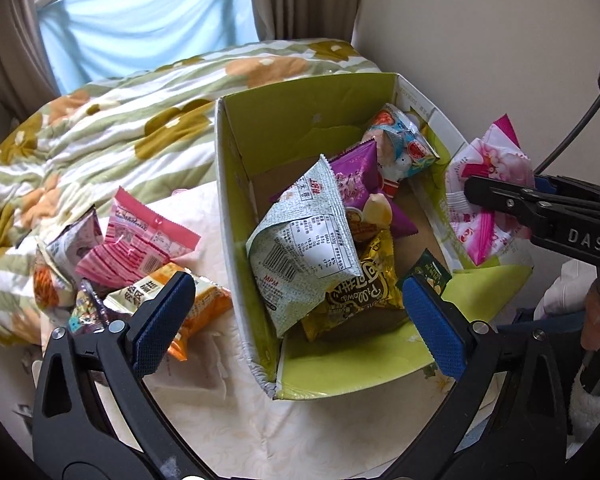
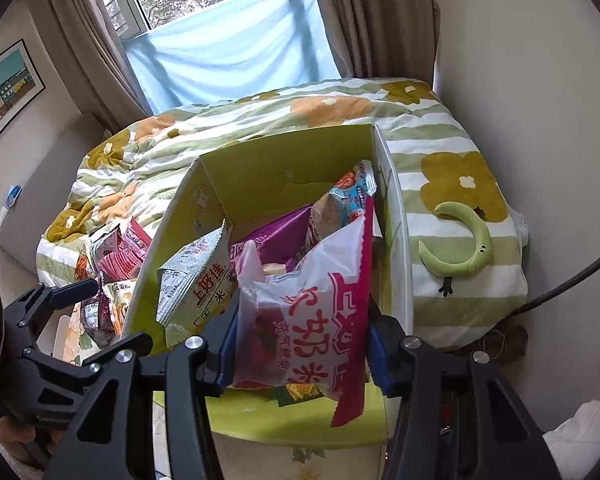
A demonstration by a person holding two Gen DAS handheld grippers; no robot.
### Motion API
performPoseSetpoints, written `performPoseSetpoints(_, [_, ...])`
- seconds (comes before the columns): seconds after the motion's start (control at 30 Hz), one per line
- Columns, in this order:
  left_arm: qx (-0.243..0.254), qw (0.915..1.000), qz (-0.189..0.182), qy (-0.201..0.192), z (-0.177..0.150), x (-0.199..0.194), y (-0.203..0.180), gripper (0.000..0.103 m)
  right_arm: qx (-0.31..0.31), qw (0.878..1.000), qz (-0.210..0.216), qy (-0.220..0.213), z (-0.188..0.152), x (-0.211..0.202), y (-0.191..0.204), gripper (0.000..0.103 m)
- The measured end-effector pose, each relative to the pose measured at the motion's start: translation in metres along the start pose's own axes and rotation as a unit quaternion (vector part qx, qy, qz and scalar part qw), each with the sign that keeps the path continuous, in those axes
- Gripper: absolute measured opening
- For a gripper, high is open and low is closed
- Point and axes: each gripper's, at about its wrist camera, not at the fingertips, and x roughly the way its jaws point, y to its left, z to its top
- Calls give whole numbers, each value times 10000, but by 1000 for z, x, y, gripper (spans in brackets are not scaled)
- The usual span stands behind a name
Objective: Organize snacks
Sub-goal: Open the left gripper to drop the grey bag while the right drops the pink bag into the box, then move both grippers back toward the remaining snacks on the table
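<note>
The right gripper point(image 2: 300, 354) has its fingers point(image 2: 225, 344) clamped on a pink-and-white packet point(image 2: 312, 300), held over the near right corner of the box point(image 2: 260, 168). The left gripper point(image 1: 296, 320) hangs over the box's near left corner with fingers point(image 1: 162, 320) spread wide and nothing between them. Inside lie a pale green packet point(image 1: 304, 240), a yellow one point(image 1: 360, 292) and a purple one point(image 1: 356, 180); more packets point(image 1: 136, 240) sit left of the box, with a bed point(image 1: 100, 128) behind.
</note>
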Motion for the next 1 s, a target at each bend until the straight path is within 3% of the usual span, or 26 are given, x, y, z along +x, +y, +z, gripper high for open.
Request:
performPoseSetpoints(0.23, [-94, 9998, 145, 49, -3, -2, 11, 103, -31, 9990, 62, 450, 5, 37, -1, 53])
performPoseSetpoints(0.3, [-96, 9998, 133, 76, -5, 0, 12, 103, 25, 9988, 64, 476, 2, 42, -2, 62])
performPoseSetpoints(0.37, [-92, 9998, 101, 117, -8, 3, 12, 102, 84, 9993, 184, 324, -2, 40, -4, 85])
performPoseSetpoints(0.43, [-99, 9997, 130, 192, -13, 7, 12, 102, 111, 9997, 168, 136, -6, 35, -4, 92])
performPoseSetpoints(1.0, [-246, 9992, 233, -189, -21, -27, 9, 102, -45, 9994, 228, -239, -13, -4, -2, 92])
